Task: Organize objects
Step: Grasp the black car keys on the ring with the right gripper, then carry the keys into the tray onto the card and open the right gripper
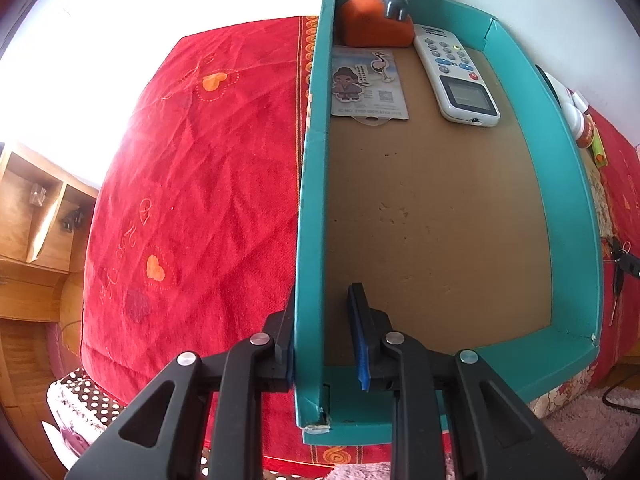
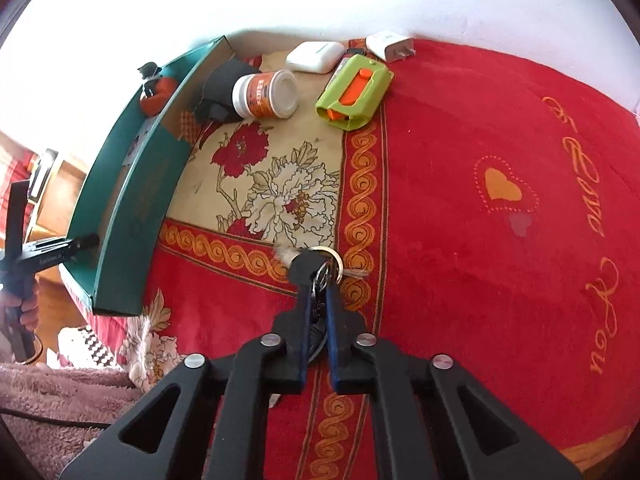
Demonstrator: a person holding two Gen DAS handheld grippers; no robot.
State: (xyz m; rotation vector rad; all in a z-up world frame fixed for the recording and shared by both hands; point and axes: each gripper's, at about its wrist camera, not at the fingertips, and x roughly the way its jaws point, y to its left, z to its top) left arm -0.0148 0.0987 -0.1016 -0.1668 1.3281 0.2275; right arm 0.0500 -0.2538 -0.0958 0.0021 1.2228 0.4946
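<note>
The right gripper (image 2: 317,276) is clamped on the bunch of keys (image 2: 325,270) lying on the red bedspread (image 2: 460,200) beside the teal box (image 2: 132,216). The left gripper (image 1: 323,340) pinches that box's near wall. I judge the keys small, hard and dangly; holding the black fob beats the ring, since loose keys may swing
</note>
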